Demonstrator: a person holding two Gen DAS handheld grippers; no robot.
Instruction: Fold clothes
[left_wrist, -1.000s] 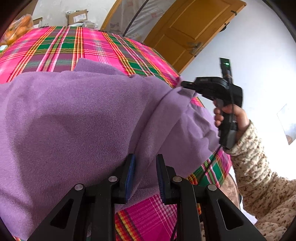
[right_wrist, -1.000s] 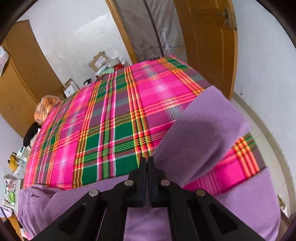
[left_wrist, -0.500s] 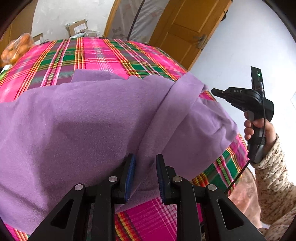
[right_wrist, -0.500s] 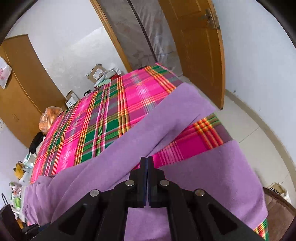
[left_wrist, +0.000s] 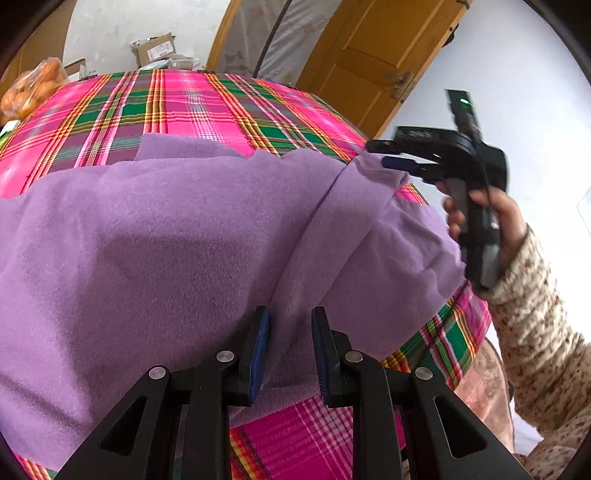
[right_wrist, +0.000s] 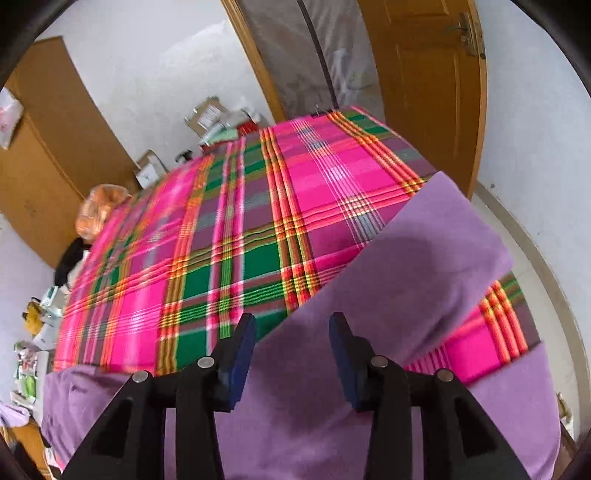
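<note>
A purple fleece garment (left_wrist: 155, 240) lies spread over the pink and green plaid bed cover (left_wrist: 192, 99). My left gripper (left_wrist: 291, 332) sits at its near edge, with a taut ridge of the fleece running straight in between the blue pads. In the left wrist view my right gripper (left_wrist: 376, 155) hovers at the far end of that ridge, held by a hand (left_wrist: 495, 221) in a speckled sleeve, its jaws apart. In the right wrist view, the right gripper (right_wrist: 291, 328) is open just above the purple sleeve (right_wrist: 417, 258), which lies diagonally across the plaid.
The bed's right edge (right_wrist: 524, 306) drops to the floor beside a white wall and a wooden door (right_wrist: 417, 85). Cardboard boxes (right_wrist: 207, 114) stand beyond the far end of the bed. An orange bag (right_wrist: 99, 206) sits at its far left corner.
My right gripper was shut on the purple sleeve and carried it across the bed; now its jaws have opened and the sleeve lies on the plaid. The left gripper has stayed put.
</note>
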